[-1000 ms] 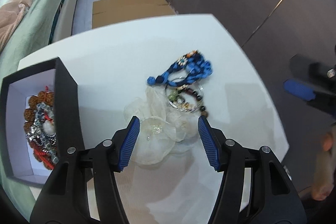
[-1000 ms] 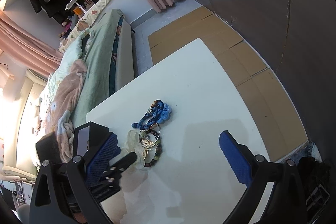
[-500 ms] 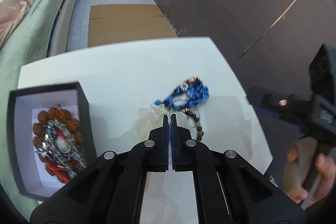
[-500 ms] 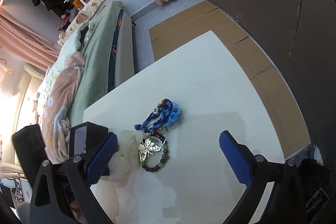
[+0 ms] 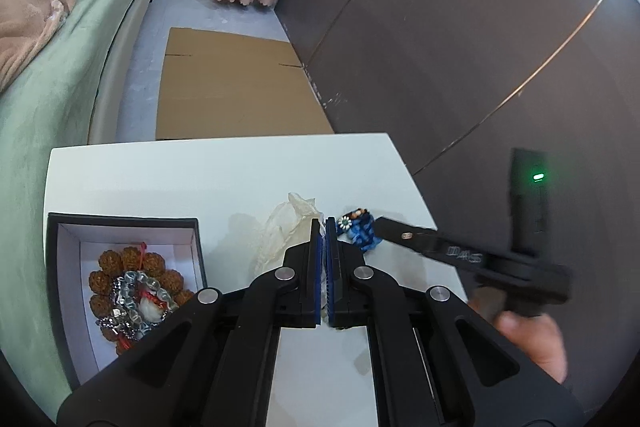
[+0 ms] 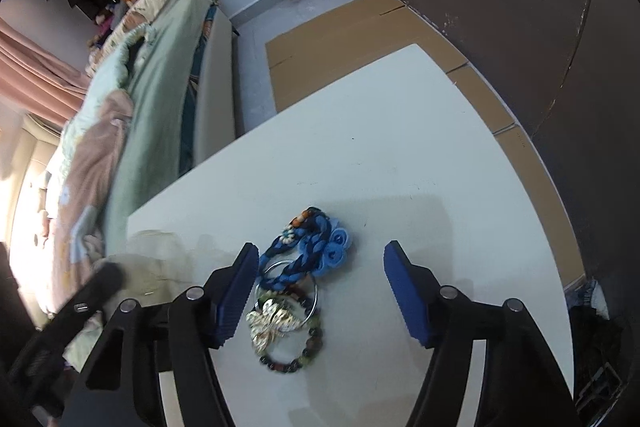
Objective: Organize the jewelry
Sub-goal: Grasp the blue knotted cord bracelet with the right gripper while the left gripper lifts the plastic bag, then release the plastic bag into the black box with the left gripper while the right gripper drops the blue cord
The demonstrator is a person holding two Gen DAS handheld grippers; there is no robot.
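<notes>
The right gripper (image 6: 320, 287) points down at a white table (image 6: 400, 167), its jaws just closing but apart, touching nothing. Between the blue pads (image 6: 238, 293) lie a blue braided cord ornament (image 6: 316, 247), a metal ring (image 6: 286, 291), a gold brooch (image 6: 272, 325) and a beaded bracelet (image 6: 304, 351). A sheer pouch (image 6: 160, 259) lies left.

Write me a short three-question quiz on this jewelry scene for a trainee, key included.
1. True or false: the left claw is shut on the sheer pouch.
2. Where do the brown bead bracelets lie? A) on the table B) in the black box C) on the bed
3. Fill in: the braided bracelet near the gold butterfly charm is ___ in colour.

Key: 1 true; 2 B; 3 blue.
</notes>
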